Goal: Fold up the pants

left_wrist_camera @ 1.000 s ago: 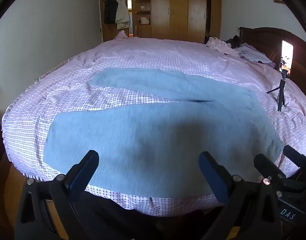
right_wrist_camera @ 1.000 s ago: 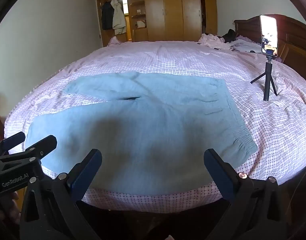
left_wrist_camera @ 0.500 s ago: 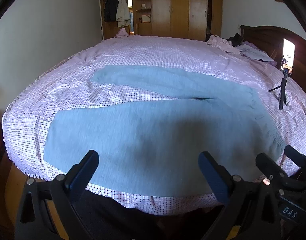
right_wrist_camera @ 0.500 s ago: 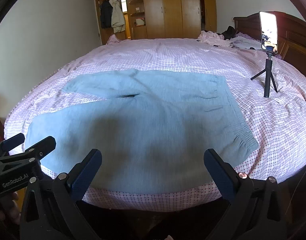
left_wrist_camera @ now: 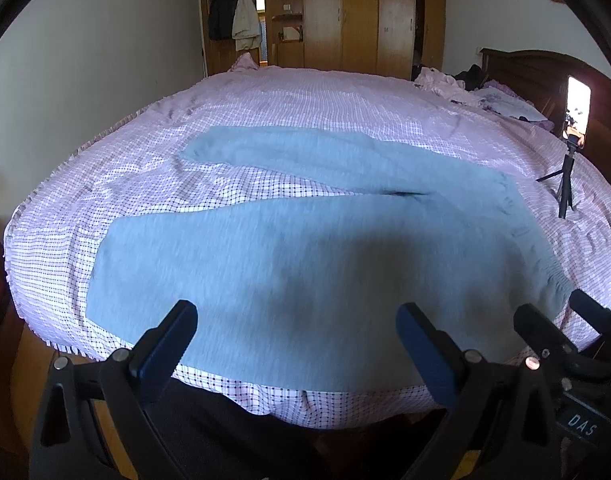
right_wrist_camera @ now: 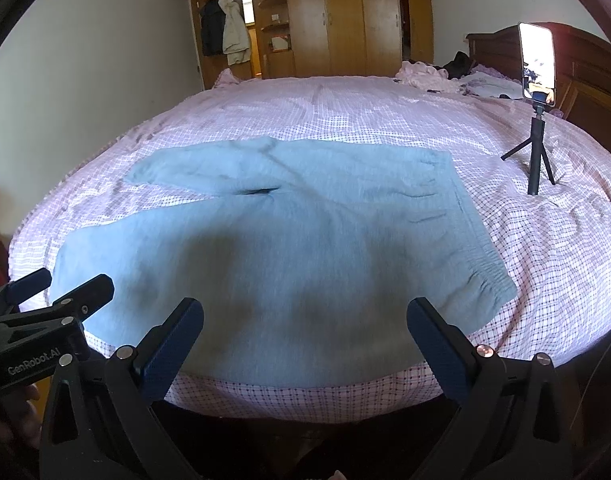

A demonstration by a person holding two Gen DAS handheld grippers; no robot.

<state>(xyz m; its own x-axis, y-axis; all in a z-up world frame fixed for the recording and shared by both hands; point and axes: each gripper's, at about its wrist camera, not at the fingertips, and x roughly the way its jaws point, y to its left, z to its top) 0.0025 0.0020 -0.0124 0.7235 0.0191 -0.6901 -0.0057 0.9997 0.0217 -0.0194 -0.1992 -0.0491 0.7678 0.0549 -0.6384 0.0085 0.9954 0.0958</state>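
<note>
Light blue pants (left_wrist_camera: 305, 240) lie flat and spread out on the bed, legs pointing left, waistband at the right (right_wrist_camera: 477, 256). The two legs part in a V, with the crotch near the middle (right_wrist_camera: 257, 191). My left gripper (left_wrist_camera: 297, 320) is open and empty, hovering over the near leg at the bed's front edge. My right gripper (right_wrist_camera: 305, 320) is open and empty, over the near part of the pants close to the waistband. The left gripper also shows at the left of the right wrist view (right_wrist_camera: 45, 292).
The bed (left_wrist_camera: 345, 96) has a pink checked sheet. A phone on a small tripod (right_wrist_camera: 537, 120) stands on the bed at the right. Crumpled clothes (right_wrist_camera: 437, 74) lie near the dark wooden headboard. A wooden wardrobe (left_wrist_camera: 357, 12) stands behind, with coats (left_wrist_camera: 237, 12) hanging.
Both grippers have drifted slightly, so the view of the bed has shifted a little. The pants lie as before and both grippers stay open.
</note>
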